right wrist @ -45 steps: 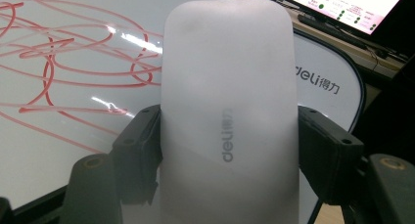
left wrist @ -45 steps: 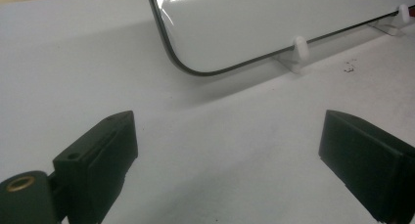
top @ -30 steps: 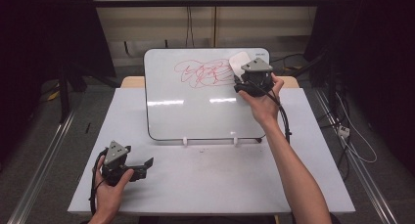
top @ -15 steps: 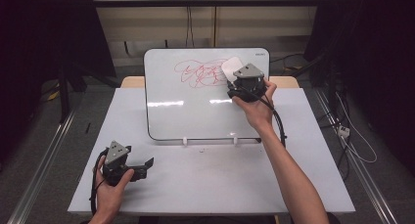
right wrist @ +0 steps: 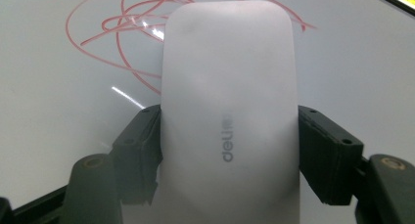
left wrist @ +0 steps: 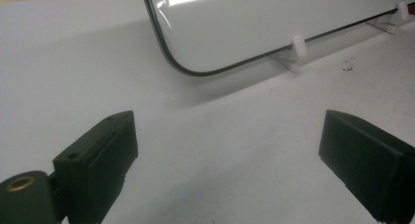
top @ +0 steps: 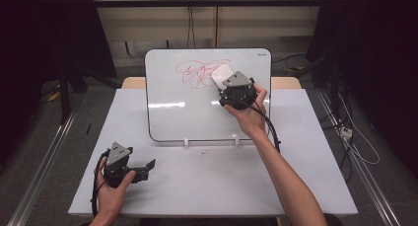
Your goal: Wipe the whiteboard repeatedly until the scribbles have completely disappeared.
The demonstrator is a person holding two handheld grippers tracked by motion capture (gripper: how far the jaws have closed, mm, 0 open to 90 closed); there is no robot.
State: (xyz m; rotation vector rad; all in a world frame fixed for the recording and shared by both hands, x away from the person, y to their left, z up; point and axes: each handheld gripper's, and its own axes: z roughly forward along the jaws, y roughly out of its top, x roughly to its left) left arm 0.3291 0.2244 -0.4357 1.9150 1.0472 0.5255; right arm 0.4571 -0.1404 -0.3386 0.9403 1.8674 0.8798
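Now | right tool (right wrist: 229, 150) clamped on eraser (right wrist: 229, 101), arm outstretched | left tool (left wrist: 227, 155) apart

The eraser (right wrist: 229, 111) hides part of the red scribble (right wrist: 127, 33) behind it

right claw (top: 224, 79) clamping eraser (top: 220, 74), scribbled whiteboard (top: 172, 112)

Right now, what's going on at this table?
A person is wiping a whiteboard propped upright on the table. The right claw is shut on a white eraser, held against the board at the red scribble, much of which is not yet erased. The left claw rests open over the table, holding nothing.
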